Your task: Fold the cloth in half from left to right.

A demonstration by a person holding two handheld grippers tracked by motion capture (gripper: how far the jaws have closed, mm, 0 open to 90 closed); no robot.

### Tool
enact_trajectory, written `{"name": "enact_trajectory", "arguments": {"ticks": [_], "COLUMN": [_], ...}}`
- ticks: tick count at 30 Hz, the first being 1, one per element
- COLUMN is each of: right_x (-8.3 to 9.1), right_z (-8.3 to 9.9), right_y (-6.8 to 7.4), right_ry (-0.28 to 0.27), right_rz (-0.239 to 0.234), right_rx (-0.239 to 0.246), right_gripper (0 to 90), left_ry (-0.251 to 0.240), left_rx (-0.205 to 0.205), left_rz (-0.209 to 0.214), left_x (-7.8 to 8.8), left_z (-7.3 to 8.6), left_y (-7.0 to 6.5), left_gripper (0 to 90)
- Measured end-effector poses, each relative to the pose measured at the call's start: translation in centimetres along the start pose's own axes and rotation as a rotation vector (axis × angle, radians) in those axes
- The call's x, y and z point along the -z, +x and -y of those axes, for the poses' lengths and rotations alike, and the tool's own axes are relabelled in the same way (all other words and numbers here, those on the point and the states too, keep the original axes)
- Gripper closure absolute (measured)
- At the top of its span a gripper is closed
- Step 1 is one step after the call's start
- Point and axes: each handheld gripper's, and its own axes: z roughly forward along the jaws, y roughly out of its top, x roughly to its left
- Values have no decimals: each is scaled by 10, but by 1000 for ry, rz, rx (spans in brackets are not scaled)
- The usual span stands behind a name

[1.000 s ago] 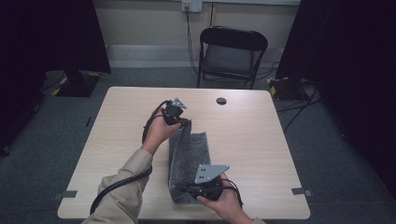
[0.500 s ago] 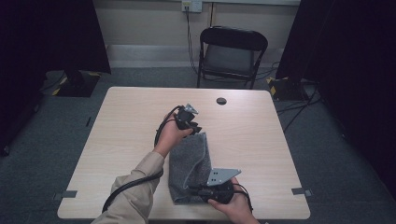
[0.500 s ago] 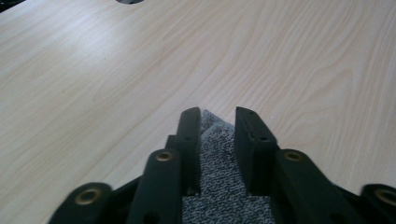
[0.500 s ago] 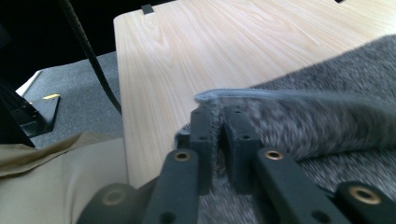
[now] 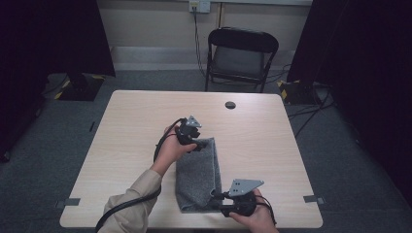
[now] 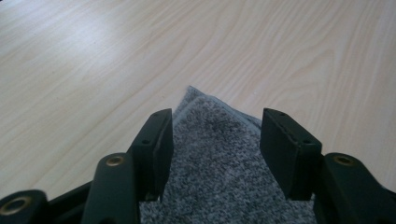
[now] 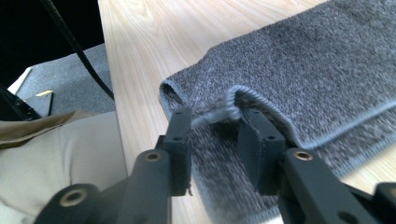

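Observation:
A grey towel (image 5: 197, 174) lies folded lengthwise on the wooden table (image 5: 136, 126), toward its near edge. My left gripper (image 5: 196, 144) is at the towel's far end. In the left gripper view its jaws (image 6: 215, 126) stand apart over the towel's corner (image 6: 219, 177), and the pads do not touch it. My right gripper (image 5: 217, 200) is at the towel's near right corner. Its jaws (image 7: 217, 123) are parted, with a curled-up towel edge (image 7: 229, 105) standing loosely between them. Both pairs of jaws have just been opening.
A small round black object (image 5: 230, 105) lies near the table's far edge. A black folding chair (image 5: 240, 56) stands behind the table. A beige sleeve (image 7: 56, 154) and a cable (image 7: 74, 46) are by the near table edge, left of the towel.
Both hands moved right and down, laying the raised towel over into a flat fold. Both grippers went from shut on the towel to open.

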Motion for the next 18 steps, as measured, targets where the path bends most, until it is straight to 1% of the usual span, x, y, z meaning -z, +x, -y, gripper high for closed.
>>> {"name": "enact_trajectory", "arguments": {"ticks": [2,4,7,9,11,13,15,16,18], "right_x": [2,3,3,4,6,6,7,8,8], "right_z": [1,2,6,7,9,10,11,12,12], "right_y": [-1,-1,-2,-3,-4,-6,-9,-12,-13], "right_ry": [-3,1,16,21,26,30,30,32,31], "right_rz": [2,3,-3,5,11,14,23,30,36], "right_rx": [-4,0,4,-2,-5,-8,-11,-13,-17], "right_gripper": [628,617,596,579,578,573,573,574,576], "left_ry": [0,5,11,19,26,28,38,27,30], "left_rx": [-12,-12,-23,-24,-29,-22,-25,-19,-17], "left_rz": [2,10,15,23,23,21,22,21,23], "left_x": [3,6,10,11,12,12,13,12,13], "left_z": [5,11,20,26,31,36,39,41,42], "left_y": [-3,-6,-10,-12,-12,-13,-13,-13,-13], "left_gripper": [414,399,395,389,386,383,382,380,379]}}
